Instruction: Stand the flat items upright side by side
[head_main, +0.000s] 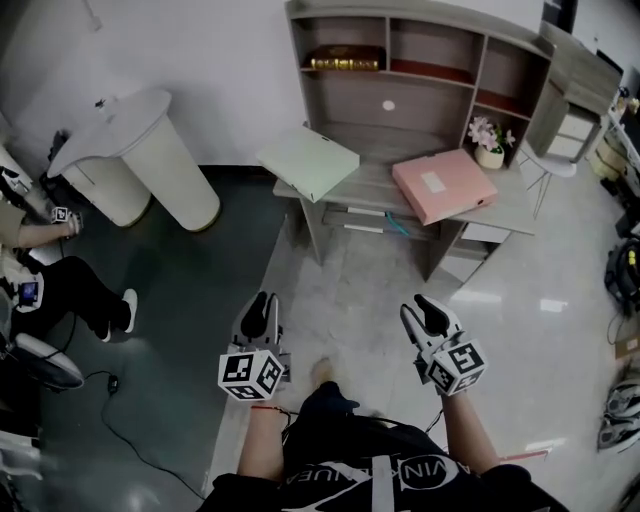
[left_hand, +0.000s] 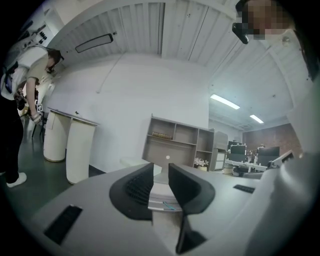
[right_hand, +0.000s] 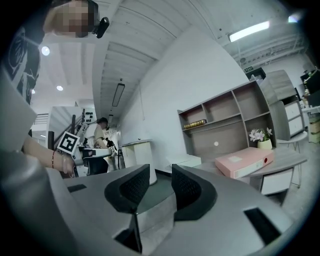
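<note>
- White pedestal (head_main: 150, 150): stands at far left, well apart from the desk (head_main: 372, 186).
- Left gripper (head_main: 264, 303): held low over the floor, in front of the desk. Its jaws are released, with a narrow gap between them and nothing in it.
- Green file (head_main: 308, 161): lies flat on the desk's left end, overhanging its edge.
- Right gripper (head_main: 428, 305): level with the left gripper. Its jaws are likewise slightly parted and empty.
- Pink file (head_main: 444, 186): lies flat on the desk's right half, apart from the green file.
- Flower pot (head_main: 489, 155): stands just behind the pink file, under the shelf unit (head_main: 420, 70).
</note>
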